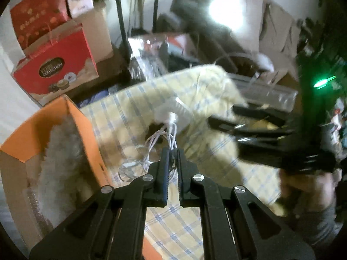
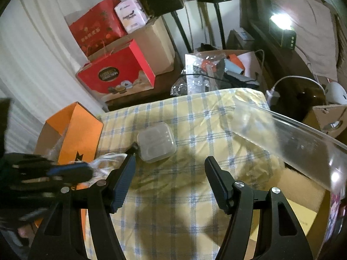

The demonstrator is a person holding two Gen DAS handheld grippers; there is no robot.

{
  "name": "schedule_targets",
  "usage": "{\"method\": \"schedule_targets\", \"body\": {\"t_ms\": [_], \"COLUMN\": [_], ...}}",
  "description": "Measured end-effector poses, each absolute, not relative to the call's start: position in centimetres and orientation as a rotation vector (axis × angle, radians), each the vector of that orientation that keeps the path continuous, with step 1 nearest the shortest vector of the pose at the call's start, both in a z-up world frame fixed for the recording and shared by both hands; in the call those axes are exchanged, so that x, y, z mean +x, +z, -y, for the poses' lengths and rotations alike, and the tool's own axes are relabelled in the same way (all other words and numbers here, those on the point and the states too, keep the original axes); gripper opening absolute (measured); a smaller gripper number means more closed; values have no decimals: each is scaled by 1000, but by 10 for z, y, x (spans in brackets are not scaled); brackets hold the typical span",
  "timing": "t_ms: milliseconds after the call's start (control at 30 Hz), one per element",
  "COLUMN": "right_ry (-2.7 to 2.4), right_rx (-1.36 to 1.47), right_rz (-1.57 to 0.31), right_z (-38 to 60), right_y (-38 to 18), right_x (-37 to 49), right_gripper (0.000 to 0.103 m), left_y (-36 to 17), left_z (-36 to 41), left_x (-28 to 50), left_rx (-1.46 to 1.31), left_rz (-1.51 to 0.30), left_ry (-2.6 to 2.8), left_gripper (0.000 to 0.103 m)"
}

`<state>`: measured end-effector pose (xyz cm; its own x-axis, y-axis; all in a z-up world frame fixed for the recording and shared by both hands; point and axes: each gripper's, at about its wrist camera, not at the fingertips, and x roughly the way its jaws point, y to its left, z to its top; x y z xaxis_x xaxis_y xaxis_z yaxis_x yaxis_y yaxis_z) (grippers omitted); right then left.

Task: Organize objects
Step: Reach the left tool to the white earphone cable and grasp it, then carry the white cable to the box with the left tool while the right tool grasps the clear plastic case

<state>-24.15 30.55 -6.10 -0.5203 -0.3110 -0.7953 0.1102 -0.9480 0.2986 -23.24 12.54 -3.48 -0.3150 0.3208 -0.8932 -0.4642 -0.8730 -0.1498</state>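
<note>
A cluttered room, with a bed in a yellow-and-blue checked sheet (image 2: pixel 173 117) as the work surface. The left gripper (image 1: pixel 172 151) is clamped together on a coiled white cable (image 1: pixel 160 138) with a white plug, lifted just above the sheet beside the open orange box (image 1: pixel 80 125), which already holds something fluffy. The clear plastic case (image 2: pixel 156 142) lies on the sheet ahead of the right gripper (image 2: pixel 170 164), whose jaws stand apart, empty. Cable and case both seem not yet stowed. Red gift boxes (image 2: pixel 117 75) crowd the far corner.

Red gift box (image 2: pixel 117 73) beside speaker stands (image 2: pixel 219 15), lamp (image 2: pixel 279 19) lit
</note>
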Motion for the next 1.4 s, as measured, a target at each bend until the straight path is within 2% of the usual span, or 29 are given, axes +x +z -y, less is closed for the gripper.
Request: {"method": "schedule_targets", "body": {"t_ms": [267,800,933,1400], "right_ry": [-2500,-2445,-2449,-2519], "right_rx": [1434,1480,1475,1430], "right_rz": [167,-117,-133,25], "right_z": [-278,-238,-237,-275], "right_y": [-82,-125,-129,-90], "right_x": [-268,-289,-290,-268], "right_gripper": [69,73,64,63], "left_y": [5,26,30,36], "left_z": [-98,-72,-67,-37], "left_x": [-233,-222,-218,-200], "left_rx": [-1358,-1280,-1273,-1272], "left_rz": [-42,48,60,125], "left_ry": [2260,2296,2304,2339], "left_gripper": [6,6,6,6]}}
